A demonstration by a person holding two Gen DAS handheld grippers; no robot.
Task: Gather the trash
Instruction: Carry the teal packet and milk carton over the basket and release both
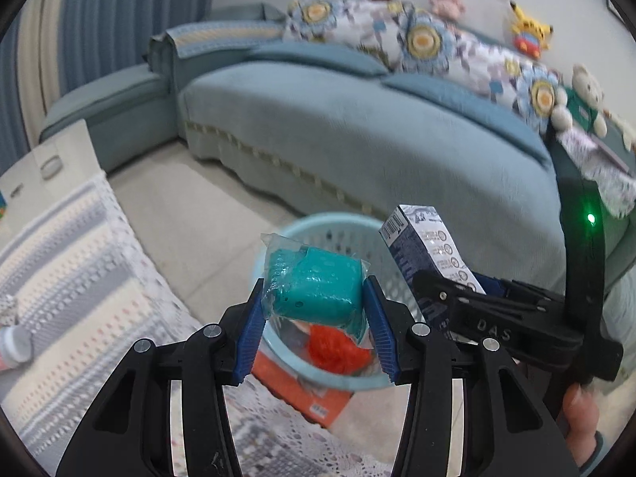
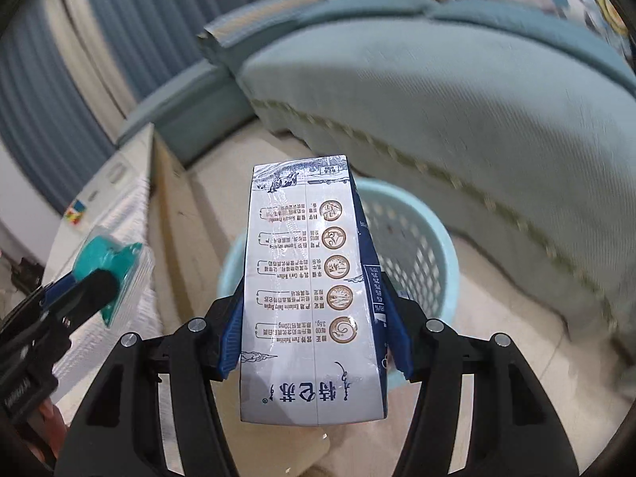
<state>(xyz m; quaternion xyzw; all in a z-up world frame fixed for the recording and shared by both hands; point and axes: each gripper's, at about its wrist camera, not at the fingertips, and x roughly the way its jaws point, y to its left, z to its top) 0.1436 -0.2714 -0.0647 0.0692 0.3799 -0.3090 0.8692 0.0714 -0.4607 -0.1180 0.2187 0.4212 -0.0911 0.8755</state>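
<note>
Two pieces of trash were in hand at this moment, one in each tool, and both hung over or just beside the pale blue basket (image 1: 318, 234) standing on the floor in front of the sofa (image 1: 357, 127). The left tool (image 1: 314, 310) was clenched on a teal packet in clear wrap (image 1: 314, 290), its blue pads pressing the packet from both sides, with the basket's open mouth directly behind and below it. The right tool (image 2: 314, 326) gripped a milk carton (image 2: 310, 298) by its two narrow sides, the carton pointing toward twelve o'clock and covering much of the basket (image 2: 421, 250) in that view; from the left wrist the same carton (image 1: 429, 246) showed at about three o'clock of the packet, near but apart from it. Something orange (image 1: 330, 346) already lay inside the basket, so I judged at least one item collected, though what it was I could not tell. An orange box (image 1: 302, 389) lay just beside the basket's base at about six o'clock, and a small bottle-like thing (image 1: 14, 348) rested on the knitted cloth of the worktop (image 1: 67, 246) at nine o'clock; whether either counted as trash was unclear. By my reading, what remained was dropping both held items, then checking those two.
</note>
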